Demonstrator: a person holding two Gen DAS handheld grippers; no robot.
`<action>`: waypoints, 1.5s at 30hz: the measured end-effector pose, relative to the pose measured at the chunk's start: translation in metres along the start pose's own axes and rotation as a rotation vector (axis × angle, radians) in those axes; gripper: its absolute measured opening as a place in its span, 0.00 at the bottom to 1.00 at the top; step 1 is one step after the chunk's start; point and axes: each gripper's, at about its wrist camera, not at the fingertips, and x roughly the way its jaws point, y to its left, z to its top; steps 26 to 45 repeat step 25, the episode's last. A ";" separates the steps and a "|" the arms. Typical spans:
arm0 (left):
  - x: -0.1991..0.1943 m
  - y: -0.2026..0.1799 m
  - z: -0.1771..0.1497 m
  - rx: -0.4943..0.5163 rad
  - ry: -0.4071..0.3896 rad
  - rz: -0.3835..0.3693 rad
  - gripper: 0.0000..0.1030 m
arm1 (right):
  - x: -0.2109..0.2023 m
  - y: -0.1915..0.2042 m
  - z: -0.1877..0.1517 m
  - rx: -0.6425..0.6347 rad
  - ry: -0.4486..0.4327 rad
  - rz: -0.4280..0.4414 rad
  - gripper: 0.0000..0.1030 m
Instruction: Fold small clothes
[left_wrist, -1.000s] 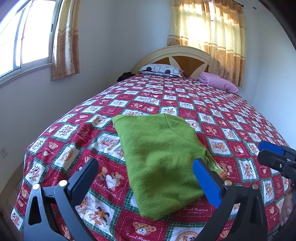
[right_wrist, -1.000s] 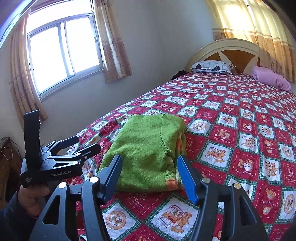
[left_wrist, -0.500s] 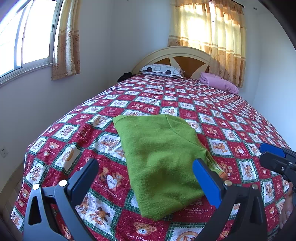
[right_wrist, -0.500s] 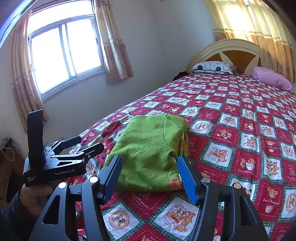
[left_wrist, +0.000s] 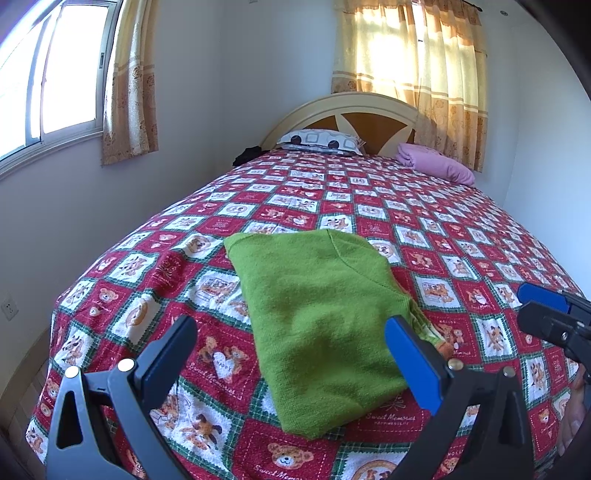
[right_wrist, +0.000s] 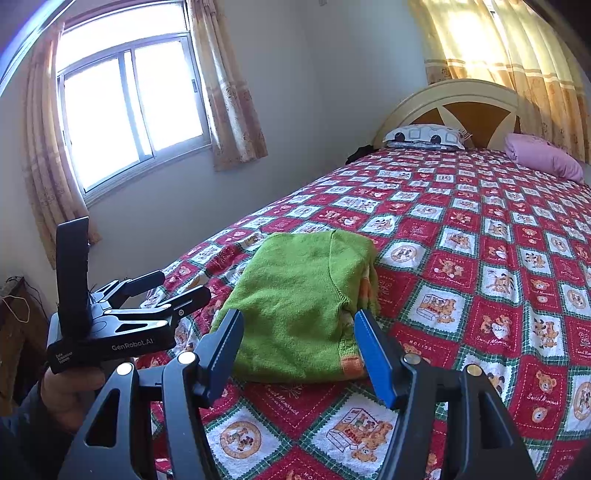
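A folded green sweater (left_wrist: 325, 328) is lying on the bedspread (left_wrist: 424, 221) near the foot of the bed, with an orange-trimmed edge showing at its 5 o'clock corner. The left gripper (left_wrist: 291, 350) is hovering above the sweater's near end, jaws spread wide and grasping nothing. The right gripper (right_wrist: 299, 350) is hovering likewise, jaws released and empty, the sweater lying at 12 o'clock from it. A patterned pillow (left_wrist: 319, 140) and a pink pillow (left_wrist: 436, 164) are sitting at the headboard (left_wrist: 369, 118).

The folded sweater (left_wrist: 317, 325) lies on the bed (left_wrist: 461, 236), pillows (left_wrist: 321, 140) behind it.
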 end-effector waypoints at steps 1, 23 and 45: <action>-0.001 0.001 0.001 0.001 -0.004 -0.007 1.00 | 0.000 0.000 0.000 0.001 -0.003 0.000 0.61; -0.007 0.010 0.005 0.003 -0.056 0.073 1.00 | 0.006 0.008 -0.006 -0.020 0.009 0.011 0.62; -0.006 0.010 0.005 0.002 -0.056 0.066 1.00 | 0.009 0.010 -0.008 -0.027 0.023 0.015 0.62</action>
